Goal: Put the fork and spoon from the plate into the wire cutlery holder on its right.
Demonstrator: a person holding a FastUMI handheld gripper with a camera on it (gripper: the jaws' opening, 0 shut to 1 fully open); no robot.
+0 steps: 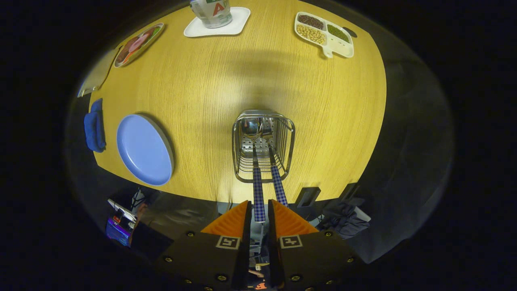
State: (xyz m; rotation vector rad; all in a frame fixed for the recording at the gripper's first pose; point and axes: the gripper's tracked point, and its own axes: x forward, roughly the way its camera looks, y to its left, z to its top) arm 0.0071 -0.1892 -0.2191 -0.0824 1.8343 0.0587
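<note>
Fingers of the gripper stand narrow, with one checked handle running up between them; whether both pads actually press on it is hard to tell from this angle, so I would not call it a firm hold or a release. That handle leads down into the wire cutlery holder, which stands just ahead of the fingers on the table, and a second checked handle leans out of the same holder just beside the first. Both utensil heads sit at the holder's perforated bottom: the left one looks like the spoon, the right I take to be the fork, though glare blurs its tines. The blue plate, well apart on the far side of the holder, lies bare. Judged from this, the task is all but done: both pieces are in the holder, and what is left is opening up and drawing clear without tipping it. The utensils are polished metal with blue-and-white gingham handles.
</note>
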